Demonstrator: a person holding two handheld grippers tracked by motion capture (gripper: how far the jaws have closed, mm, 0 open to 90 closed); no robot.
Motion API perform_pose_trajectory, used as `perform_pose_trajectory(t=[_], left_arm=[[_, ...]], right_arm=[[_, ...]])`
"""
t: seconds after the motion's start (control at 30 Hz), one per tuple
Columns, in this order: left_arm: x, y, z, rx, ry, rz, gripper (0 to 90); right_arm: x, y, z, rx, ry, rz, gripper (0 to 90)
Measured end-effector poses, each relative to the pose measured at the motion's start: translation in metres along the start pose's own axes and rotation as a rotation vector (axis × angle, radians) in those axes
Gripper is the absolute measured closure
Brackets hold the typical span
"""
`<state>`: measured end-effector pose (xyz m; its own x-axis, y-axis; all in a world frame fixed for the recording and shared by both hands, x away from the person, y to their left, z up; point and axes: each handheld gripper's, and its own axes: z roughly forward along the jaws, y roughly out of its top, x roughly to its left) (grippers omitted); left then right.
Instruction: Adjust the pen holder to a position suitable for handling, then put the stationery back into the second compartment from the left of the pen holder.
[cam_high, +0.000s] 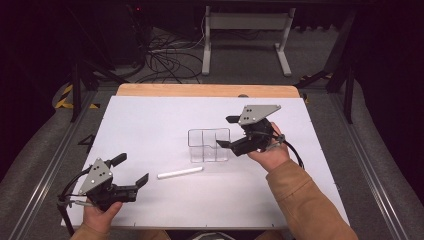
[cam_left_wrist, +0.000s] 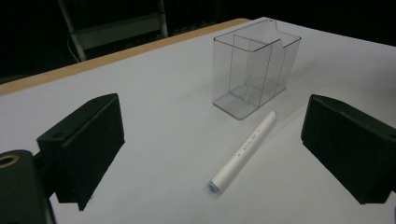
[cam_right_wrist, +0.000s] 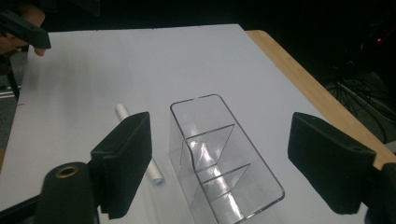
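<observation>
Your right hand-held gripper released, jaws straddling clear plastic divided box. Your left hand-held gripper released, near white cylindrical marker on tabletop.

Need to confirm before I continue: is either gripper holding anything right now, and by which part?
Nothing is held. The left gripper is open, short of the white marker. The right gripper is open beside the clear organizer, not touching it.

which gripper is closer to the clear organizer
The right gripper: its open jaws sit right beside the clear organizer. The left gripper is farther off, on the near side of the white marker.
</observation>
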<state>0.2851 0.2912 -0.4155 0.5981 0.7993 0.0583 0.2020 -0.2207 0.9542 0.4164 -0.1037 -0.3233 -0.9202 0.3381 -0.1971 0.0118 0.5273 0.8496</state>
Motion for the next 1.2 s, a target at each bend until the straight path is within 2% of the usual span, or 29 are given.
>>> perform_pose_trajectory(t=[0.13,0.27,0.4,0.47,0.53,0.63,0.7,0.87,1.0,1.07,1.2], left_arm=[[0.000,0.001,0.000,-0.015,0.002,0.007,6.9],[0.000,0.001,0.000,-0.016,-0.009,-0.007,6.7],[0.002,0.003,0.000,-0.007,-0.020,-0.002,6.9],[0.002,0.005,0.000,0.014,-0.039,-0.011,6.9],[0.002,0.007,0.000,0.025,-0.060,-0.008,6.4],[0.002,0.009,0.001,0.035,-0.080,-0.007,4.7],[0.002,0.010,0.002,0.042,-0.090,-0.009,4.4],[0.003,0.014,0.004,0.066,-0.113,0.001,4.5],[0.003,0.019,0.006,0.085,-0.116,0.010,5.0],[0.004,0.021,0.008,0.094,-0.114,0.004,5.6],[0.007,0.028,0.012,0.118,-0.128,0.010,7.4]], right_arm=[[0.001,-0.002,-0.005,-0.027,-0.006,0.016,18.0],[0.004,-0.004,-0.010,-0.041,-0.013,0.022,14.8],[0.008,-0.010,-0.021,-0.074,-0.036,0.036,11.0],[0.010,-0.014,-0.028,-0.096,-0.047,0.051,8.2],[0.014,-0.021,-0.037,-0.118,-0.070,0.063,5.4],[0.020,-0.034,-0.047,-0.175,-0.082,0.087,4.0],[0.022,-0.040,-0.053,-0.193,-0.090,0.104,4.0],[0.030,-0.058,-0.067,-0.214,-0.116,0.138,3.8],[0.038,-0.077,-0.070,-0.239,-0.126,0.173,3.6],[0.041,-0.084,-0.070,-0.209,-0.133,0.186,2.1],[0.047,-0.102,-0.072,-0.228,-0.160,0.200,1.7]])
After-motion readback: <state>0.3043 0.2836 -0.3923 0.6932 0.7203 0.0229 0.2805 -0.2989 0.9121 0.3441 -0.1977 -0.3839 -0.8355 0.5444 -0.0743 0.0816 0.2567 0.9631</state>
